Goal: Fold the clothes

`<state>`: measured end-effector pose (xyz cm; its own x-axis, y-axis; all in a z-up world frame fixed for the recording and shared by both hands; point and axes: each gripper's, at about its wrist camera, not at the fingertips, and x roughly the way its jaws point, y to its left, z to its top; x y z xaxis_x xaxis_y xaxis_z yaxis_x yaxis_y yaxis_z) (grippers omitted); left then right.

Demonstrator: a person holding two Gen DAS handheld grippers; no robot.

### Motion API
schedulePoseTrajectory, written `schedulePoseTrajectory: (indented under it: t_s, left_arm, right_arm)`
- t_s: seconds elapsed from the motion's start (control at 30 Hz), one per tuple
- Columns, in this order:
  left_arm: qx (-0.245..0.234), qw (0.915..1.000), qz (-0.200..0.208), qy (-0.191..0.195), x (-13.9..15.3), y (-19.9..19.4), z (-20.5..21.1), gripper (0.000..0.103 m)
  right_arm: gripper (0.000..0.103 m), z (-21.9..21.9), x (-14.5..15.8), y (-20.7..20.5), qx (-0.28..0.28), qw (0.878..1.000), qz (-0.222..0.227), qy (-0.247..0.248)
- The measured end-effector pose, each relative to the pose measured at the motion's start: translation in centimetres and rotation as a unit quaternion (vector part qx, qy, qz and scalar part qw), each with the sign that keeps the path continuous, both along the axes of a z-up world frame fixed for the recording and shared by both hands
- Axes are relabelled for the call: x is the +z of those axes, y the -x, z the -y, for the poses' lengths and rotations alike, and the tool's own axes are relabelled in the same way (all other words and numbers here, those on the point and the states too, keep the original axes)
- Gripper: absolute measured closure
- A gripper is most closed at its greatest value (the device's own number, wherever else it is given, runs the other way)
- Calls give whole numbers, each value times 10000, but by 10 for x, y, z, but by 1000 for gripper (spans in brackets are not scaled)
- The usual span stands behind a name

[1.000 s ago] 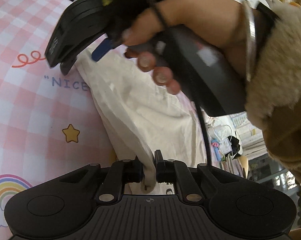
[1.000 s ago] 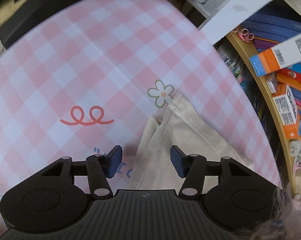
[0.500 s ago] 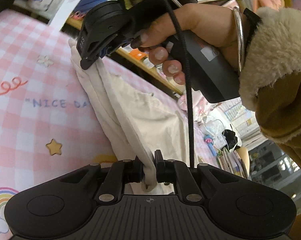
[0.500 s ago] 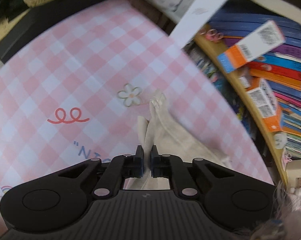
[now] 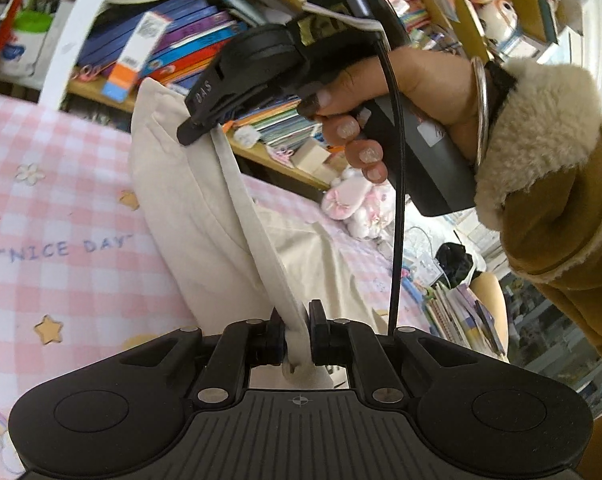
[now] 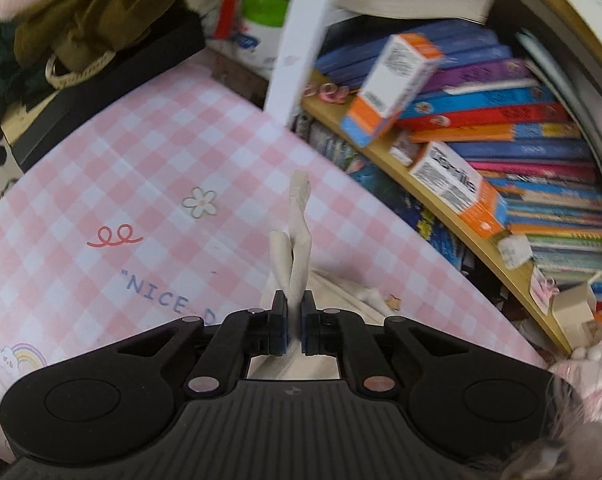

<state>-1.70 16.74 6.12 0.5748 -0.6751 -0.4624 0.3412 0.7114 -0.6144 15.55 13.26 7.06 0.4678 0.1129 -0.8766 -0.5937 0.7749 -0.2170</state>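
Note:
A cream garment [image 5: 205,208] hangs lifted above the pink checked cloth [image 5: 61,208], stretched between both grippers. My left gripper [image 5: 297,336] is shut on one bunched edge of it near the camera. In the same view, a hand [image 5: 365,88] in a fur-cuffed brown sleeve holds the right gripper [image 5: 199,130], which pinches the garment's far upper edge. In the right wrist view my right gripper [image 6: 294,326] is shut on a narrow cream fold [image 6: 299,236] that sticks up past the fingertips. The rest of the garment trails down onto the pink cloth [image 6: 161,168].
A wooden shelf [image 6: 441,200] packed with books and orange-white boxes [image 6: 393,84] runs along the far edge of the surface. A white post [image 6: 297,32] stands at its corner. A pink plush toy [image 5: 357,204] and a black box with dark clothes [image 6: 93,60] lie nearby.
The right gripper went from open over the garment to shut on its edge. Both grippers then rose, lifting the garment off the pink cloth, so the bookshelf came into view.

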Motion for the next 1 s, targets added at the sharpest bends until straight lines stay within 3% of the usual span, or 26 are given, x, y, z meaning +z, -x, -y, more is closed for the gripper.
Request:
schedulePoseTrajectory:
  t_s: [0.43, 0.7, 1.0]
  left_arm:
    - [-113, 9990, 164, -407, 22, -10, 110, 94]
    - [175, 9969, 93, -763, 13, -13, 185, 94]
    - [274, 9937, -112, -1083, 6, -25, 246, 94]
  right_arm:
    - [98, 148, 18, 10, -129, 9956, 293, -878]
    - [98, 245, 5, 4, 199, 9891, 465, -1384]
    - [98, 322, -11, -8, 370, 9772, 469, -2035]
